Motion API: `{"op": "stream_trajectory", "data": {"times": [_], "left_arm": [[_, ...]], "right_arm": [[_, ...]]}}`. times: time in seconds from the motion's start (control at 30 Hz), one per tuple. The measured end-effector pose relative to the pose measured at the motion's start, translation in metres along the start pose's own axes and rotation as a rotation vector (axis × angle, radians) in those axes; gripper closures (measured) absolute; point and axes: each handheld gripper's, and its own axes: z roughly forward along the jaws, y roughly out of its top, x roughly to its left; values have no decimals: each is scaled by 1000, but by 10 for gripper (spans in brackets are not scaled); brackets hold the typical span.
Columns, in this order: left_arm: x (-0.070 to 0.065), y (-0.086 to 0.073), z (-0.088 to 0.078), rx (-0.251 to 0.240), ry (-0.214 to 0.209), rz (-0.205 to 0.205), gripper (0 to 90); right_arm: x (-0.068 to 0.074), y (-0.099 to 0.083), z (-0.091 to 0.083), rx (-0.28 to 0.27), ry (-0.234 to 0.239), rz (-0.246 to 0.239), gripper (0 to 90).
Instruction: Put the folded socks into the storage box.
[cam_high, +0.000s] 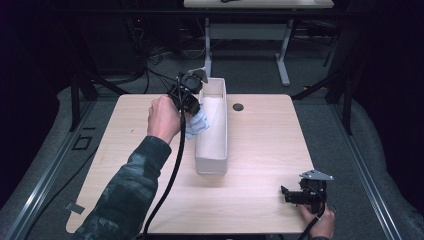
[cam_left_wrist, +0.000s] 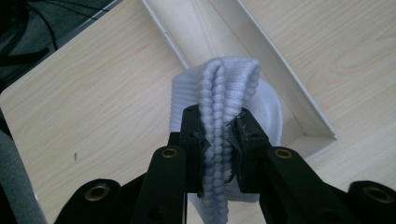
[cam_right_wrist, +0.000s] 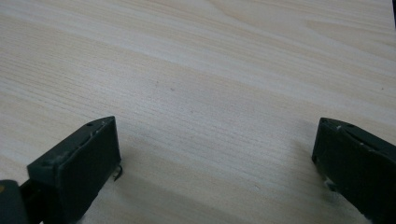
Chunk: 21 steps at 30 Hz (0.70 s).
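Observation:
A pale blue ribbed cloth (cam_high: 197, 123) hangs folded at the left wall of a long white open box (cam_high: 214, 159) in the middle of the table. My left gripper (cam_high: 191, 106) is shut on that cloth. In the left gripper view the cloth (cam_left_wrist: 223, 93) is pinched between the two black jaws of my left gripper (cam_left_wrist: 219, 144), above the box (cam_left_wrist: 280, 79). My right gripper (cam_high: 289, 195) rests low at the table's front right, held by a hand. In the right gripper view my right gripper (cam_right_wrist: 215, 163) stands open over bare wood, with nothing between its jaws.
The wooden table (cam_high: 260, 200) has a small dark round grommet (cam_high: 238, 106) behind the box on the right. A black cable (cam_high: 170, 185) trails from the left gripper toward the front edge. Another desk's legs (cam_high: 282, 55) stand beyond the table.

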Motion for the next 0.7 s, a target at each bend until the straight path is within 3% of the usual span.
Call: {"op": "stream_trajectory", "data": {"times": [0.43,0.7], "left_arm": [[-1,4,16,-32,-11,-103,768],[-5,2,33,-28,-14,-124,769]], "right_arm": [[0,0,0,0,-1,0,2],[0,0,0,0,-1,1,2]]}}
